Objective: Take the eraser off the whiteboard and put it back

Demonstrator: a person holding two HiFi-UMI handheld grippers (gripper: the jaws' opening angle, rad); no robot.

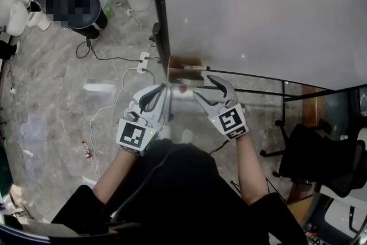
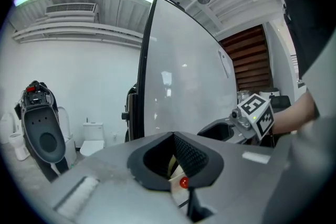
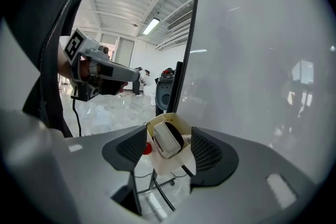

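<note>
The eraser (image 3: pixel 167 140), white with a dark pad, is seen lying tilted in a small tray (image 3: pixel 169 164) at the lower edge of the whiteboard (image 3: pixel 262 60), not on the board's face. The right gripper (image 3: pixel 168 147) is held just short of the tray with its fingers spread wide; the eraser is framed between them but is not touched by either pad. The left gripper (image 2: pixel 176 165) is held beside it, its fingers brought together at the tips on nothing, and it is judged to have no part in this step. The step in hand is taken to be at the tray end of the task: either a release that has been made there or a grasp that is about to be made, and which of the two cannot be settled from these views. If the eraser is to be taken, the right gripper would need to be eased forward until the pads flank the eraser's sides, then closed without the tray wall being caught. If it has been returned, a straight withdrawal is called for, so that the light tray is not knocked.
</note>
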